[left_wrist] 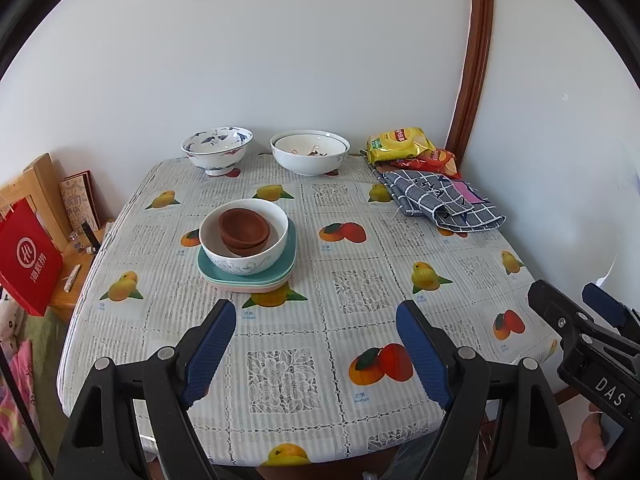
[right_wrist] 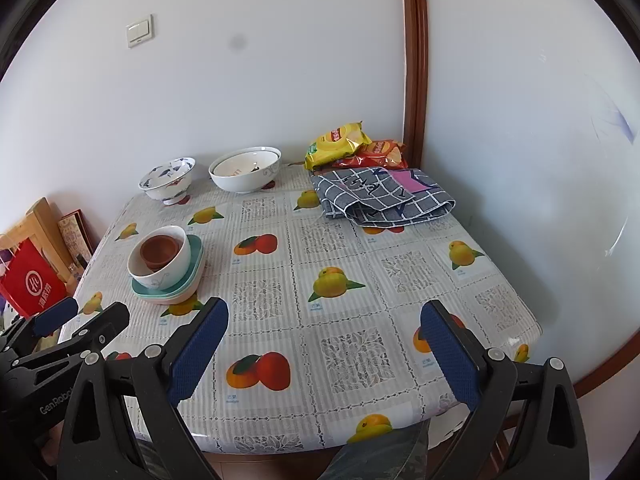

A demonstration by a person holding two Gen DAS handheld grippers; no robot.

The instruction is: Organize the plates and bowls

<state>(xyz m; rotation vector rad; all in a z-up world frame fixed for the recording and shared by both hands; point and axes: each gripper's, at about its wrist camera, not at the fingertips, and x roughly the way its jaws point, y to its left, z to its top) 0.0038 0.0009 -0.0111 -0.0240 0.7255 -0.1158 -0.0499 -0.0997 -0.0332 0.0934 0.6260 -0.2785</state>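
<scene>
- The table, under a fruit-print cloth, carries all the crockery; both grippers hover over its near edge and hold nothing.
- The left gripper has its jaws released and wide apart with only cloth between them; the right gripper is likewise spread and empty.
- The step in hand appears to be picking the next piece to gather. It would go best to add to the stack already begun, approaching a bowl from the side so that one finger goes inside the rim and one outside.
- A large white bowl stands at the far edge by the wall. A second rim seems to sit inside it, so it may be two nested bowls; the pictures do not settle that.
- One blue-patterned footed bowl stands just beside it to the left, apart from it. Its tall foot makes it likely to tip if gripped low.
- The stack sits left of centre: a teal plate on top of what look like two paler plates, counted by their edges.
- On the plates rests one white bowl with a floral print.
- Inside that sit two nested brown bowls, the smallest pieces.
- Aside: one folded checked cloth and two snack bags, at the far right corner.
</scene>
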